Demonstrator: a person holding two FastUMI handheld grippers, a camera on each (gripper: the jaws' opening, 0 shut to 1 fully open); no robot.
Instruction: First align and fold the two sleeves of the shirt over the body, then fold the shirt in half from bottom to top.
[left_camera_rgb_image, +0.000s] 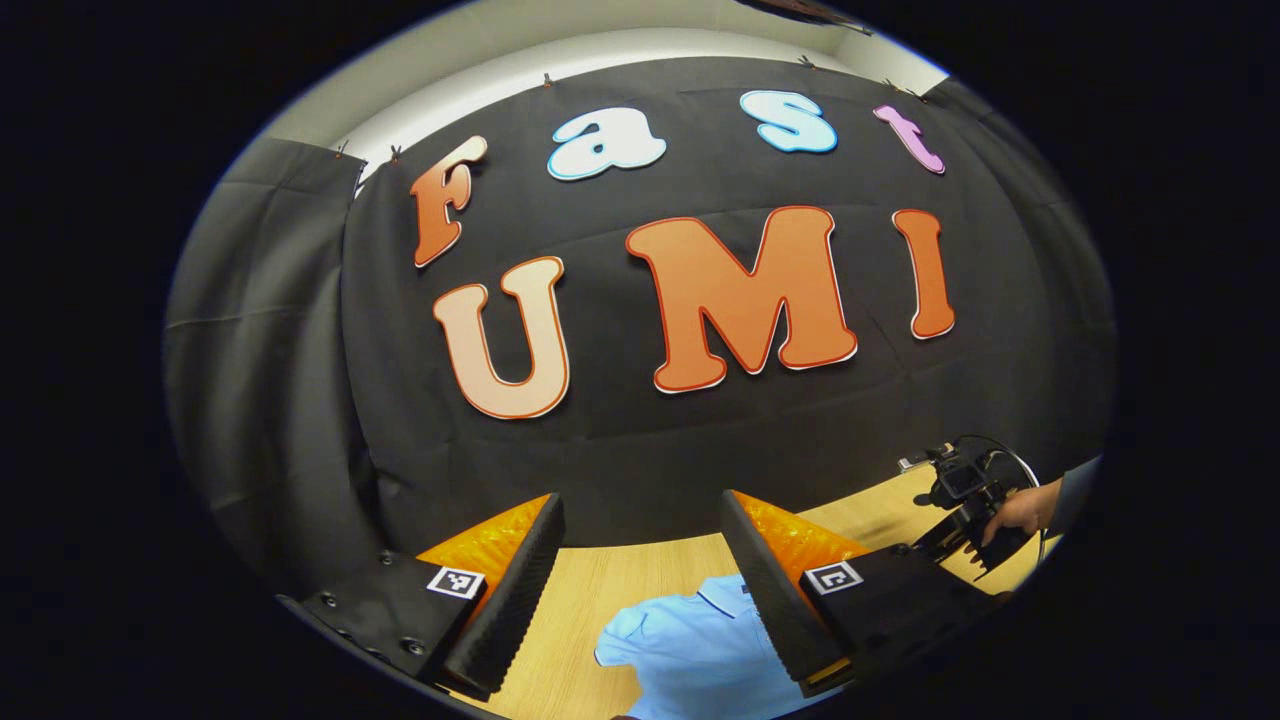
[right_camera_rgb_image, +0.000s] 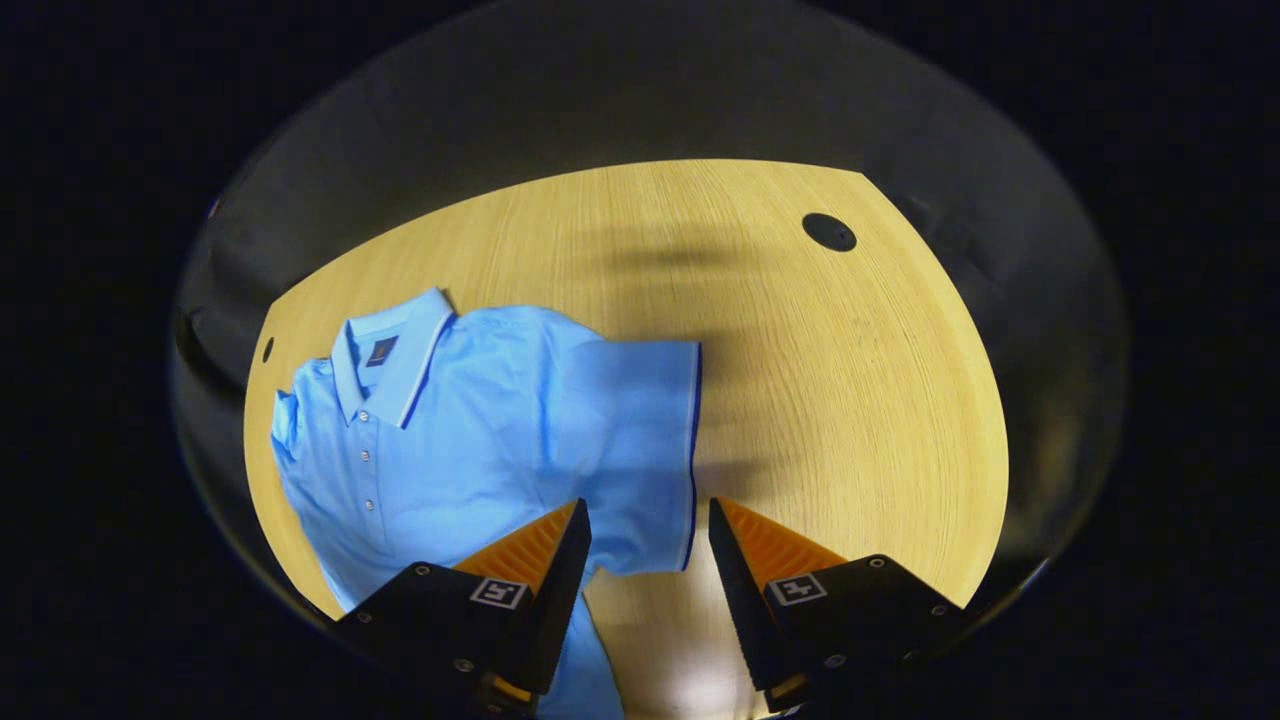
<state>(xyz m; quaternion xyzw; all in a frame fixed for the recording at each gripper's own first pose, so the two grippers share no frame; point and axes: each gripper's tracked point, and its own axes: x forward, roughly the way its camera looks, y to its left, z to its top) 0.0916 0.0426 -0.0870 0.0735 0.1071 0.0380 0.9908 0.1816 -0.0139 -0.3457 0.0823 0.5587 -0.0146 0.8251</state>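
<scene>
While my right gripper (right_camera_rgb_image: 648, 545) hangs released over the shirt (right_camera_rgb_image: 470, 440), sleeve hem between its fingers, my left gripper (left_camera_rgb_image: 640, 575) (also released) sits high. Risk: pinching both layers, dragging the body askew on the table (right_camera_rgb_image: 850, 400).

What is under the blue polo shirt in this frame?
The shirt lies flat on the light wooden table, collar away from the open right gripper. Bare tabletop shows beyond its sleeve. Whether anything lies beneath the fabric cannot be seen.
</scene>
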